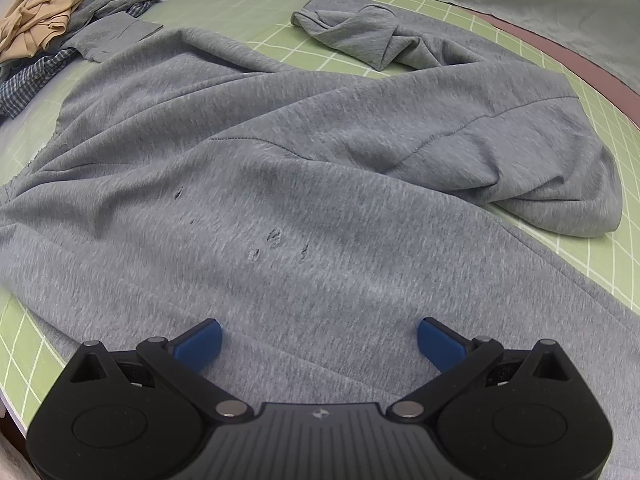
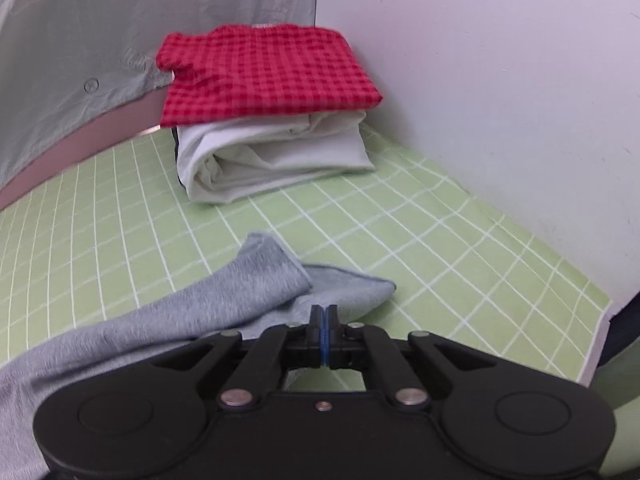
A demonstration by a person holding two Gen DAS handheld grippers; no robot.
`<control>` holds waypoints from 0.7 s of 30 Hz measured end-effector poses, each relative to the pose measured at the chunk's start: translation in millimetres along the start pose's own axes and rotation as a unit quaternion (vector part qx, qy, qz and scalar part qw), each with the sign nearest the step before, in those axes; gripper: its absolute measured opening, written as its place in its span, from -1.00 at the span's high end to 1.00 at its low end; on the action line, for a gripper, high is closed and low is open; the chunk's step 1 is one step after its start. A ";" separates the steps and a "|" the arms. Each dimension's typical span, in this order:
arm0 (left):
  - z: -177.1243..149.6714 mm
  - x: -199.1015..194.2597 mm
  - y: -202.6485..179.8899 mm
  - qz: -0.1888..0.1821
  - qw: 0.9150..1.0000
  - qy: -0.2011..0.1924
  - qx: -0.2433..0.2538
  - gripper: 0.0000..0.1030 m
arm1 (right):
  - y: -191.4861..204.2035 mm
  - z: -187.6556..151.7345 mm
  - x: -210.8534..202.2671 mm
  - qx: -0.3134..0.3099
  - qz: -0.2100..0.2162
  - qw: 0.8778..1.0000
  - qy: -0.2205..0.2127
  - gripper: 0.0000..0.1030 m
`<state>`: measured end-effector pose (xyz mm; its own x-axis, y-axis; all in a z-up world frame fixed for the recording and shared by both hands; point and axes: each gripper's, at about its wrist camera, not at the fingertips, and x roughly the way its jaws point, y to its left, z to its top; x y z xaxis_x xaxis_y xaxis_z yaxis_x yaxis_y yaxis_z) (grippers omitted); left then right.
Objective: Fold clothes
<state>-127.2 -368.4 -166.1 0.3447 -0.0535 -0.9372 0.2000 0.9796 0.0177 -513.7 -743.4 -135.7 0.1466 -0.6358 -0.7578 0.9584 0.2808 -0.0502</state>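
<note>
The left gripper is wide open over the big grey sweater spread on the green mat. The right gripper is squeezed shut — maybe pinching the grey sleeve, hard to tell. Folded clothes sit stacked behind.

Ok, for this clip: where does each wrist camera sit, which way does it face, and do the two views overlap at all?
Left wrist: sits behind the open left gripper, low over the spread grey sweatshirt, facing an unfolded clothes pile.
Right wrist: sits behind the shut right gripper, by a grey sleeve, facing a folded stack, red checked cloth on white cloth, at the wall.
Shared: green grid mat and grey fabric, likely one garment. Only the grippers show, no hands.
</note>
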 end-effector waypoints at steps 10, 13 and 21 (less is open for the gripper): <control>-0.9 -0.8 -0.1 -0.001 1.000 0.001 0.001 -1.00 | 21.9 -7.5 5.2 -0.039 0.012 0.999 -0.007 0.38; -1.9 -1.0 0.1 -0.001 1.000 -0.001 0.001 -1.00 | 39.9 -4.2 13.3 -0.050 0.055 0.997 0.013 0.29; -3.9 -1.5 0.6 -0.001 1.000 -0.001 0.000 -1.00 | 84.1 -13.7 27.5 -0.174 0.048 0.983 0.027 0.08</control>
<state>-131.1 -366.9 -165.9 0.3454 -0.0549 -0.9368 0.2007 0.9795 0.0166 -432.4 -727.4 -169.7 0.2107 -0.5574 -0.8031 0.7973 0.5733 -0.1888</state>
